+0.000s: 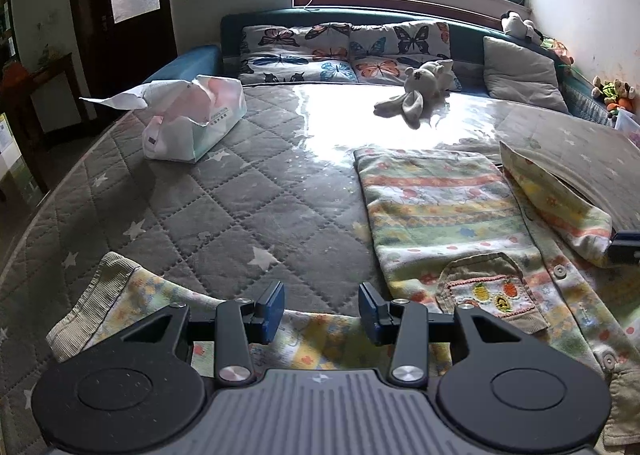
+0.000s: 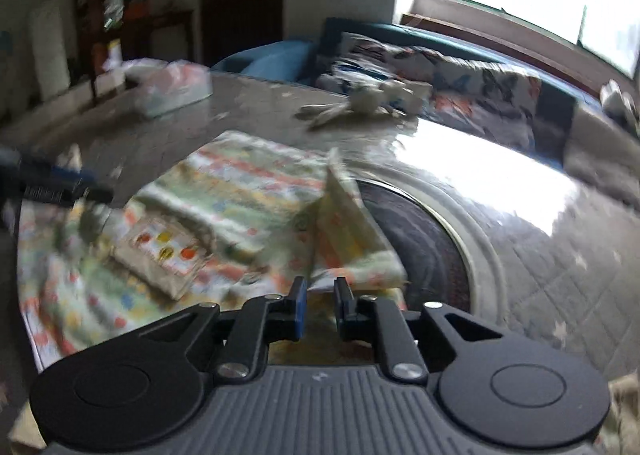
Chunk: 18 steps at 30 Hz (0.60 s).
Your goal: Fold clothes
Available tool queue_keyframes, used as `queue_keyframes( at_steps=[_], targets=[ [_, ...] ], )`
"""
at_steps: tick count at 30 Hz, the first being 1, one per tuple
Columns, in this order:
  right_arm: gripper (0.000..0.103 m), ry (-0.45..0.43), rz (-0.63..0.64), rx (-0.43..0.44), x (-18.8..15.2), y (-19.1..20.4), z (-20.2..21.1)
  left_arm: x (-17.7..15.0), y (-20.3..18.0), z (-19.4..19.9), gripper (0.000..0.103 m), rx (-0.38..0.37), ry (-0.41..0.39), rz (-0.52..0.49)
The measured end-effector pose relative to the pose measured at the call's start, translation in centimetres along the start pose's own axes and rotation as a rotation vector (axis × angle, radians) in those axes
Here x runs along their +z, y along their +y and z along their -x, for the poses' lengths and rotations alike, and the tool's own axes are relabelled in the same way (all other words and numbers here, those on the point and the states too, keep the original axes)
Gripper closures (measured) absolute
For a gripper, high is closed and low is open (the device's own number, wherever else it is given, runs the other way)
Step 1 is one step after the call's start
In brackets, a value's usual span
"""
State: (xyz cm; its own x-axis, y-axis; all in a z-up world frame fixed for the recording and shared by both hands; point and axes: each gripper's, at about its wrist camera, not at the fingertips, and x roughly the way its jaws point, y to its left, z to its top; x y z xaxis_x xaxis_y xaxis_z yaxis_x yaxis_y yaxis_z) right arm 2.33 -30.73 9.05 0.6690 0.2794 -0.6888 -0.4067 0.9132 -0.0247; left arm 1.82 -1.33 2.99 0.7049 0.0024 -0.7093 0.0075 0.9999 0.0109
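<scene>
Left wrist view: the left gripper (image 1: pixel 321 313) hangs with fingers apart and empty over the near edge of the patterned garment (image 1: pixel 436 211), which lies flat on the grey quilted mattress (image 1: pixel 224 191) with its pocket (image 1: pixel 490 293) facing up; beyond sit a tissue pack (image 1: pixel 196 117) and a plush rabbit (image 1: pixel 420 89). Right wrist view, blurred: the right gripper (image 2: pixel 320 305) has its fingers nearly together, pinching a lifted sleeve (image 2: pixel 352 239) of that garment, a grip the other camera shows only at its frame edge.
</scene>
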Motion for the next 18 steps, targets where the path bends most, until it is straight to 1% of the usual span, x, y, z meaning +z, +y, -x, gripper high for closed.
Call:
queue_keyframes(
  at_steps=[2, 4, 5, 7, 9, 12, 13, 14, 16, 18],
  targets=[
    [0.088, 0.004, -0.081, 0.002, 0.1, -2.0, 0.1, 0.0, 0.0, -0.2, 0.059, 0.000, 0.004, 0.001],
    [0.087, 0.011, -0.134, -0.014, 0.1, -3.3, -0.2, -0.1, -0.1, -0.3, 0.059, -0.004, 0.007, 0.000],
    [0.081, 0.018, -0.157, -0.018, 0.1, -4.0, -0.4, -0.1, -0.2, -0.4, 0.059, -0.005, 0.008, -0.002],
    [0.071, 0.045, -0.203, 0.006, -0.1, -5.0, -1.3, -0.1, -0.4, -0.4, 0.059, -0.008, 0.009, -0.005],
    [0.071, 0.067, -0.225, 0.002, -0.2, -5.2, -2.3, -0.1, -0.6, -0.4, 0.059, -0.012, 0.009, -0.006],
    [0.071, 0.069, -0.245, 0.006, -0.2, -5.3, -3.2, 0.0, -0.8, -0.4, 0.059, -0.015, 0.008, -0.013],
    [0.077, 0.067, -0.251, 0.009, -0.2, -5.3, -3.4, 0.1, -0.9, -0.4, 0.059, -0.015, 0.008, -0.017],
    [0.089, 0.065, -0.251, 0.006, -0.2, -5.2, -3.5, 0.1, -0.9, -0.5, 0.059, -0.016, 0.008, -0.020],
    [0.091, 0.049, -0.224, -0.018, 0.2, -4.9, -3.2, 0.2, -1.0, -0.5, 0.059, -0.017, 0.007, -0.027],
    [0.092, 0.022, -0.169, -0.093, 0.9, -4.7, -2.9, 0.4, -1.1, -0.7, 0.059, -0.019, 0.006, -0.031]
  ],
)
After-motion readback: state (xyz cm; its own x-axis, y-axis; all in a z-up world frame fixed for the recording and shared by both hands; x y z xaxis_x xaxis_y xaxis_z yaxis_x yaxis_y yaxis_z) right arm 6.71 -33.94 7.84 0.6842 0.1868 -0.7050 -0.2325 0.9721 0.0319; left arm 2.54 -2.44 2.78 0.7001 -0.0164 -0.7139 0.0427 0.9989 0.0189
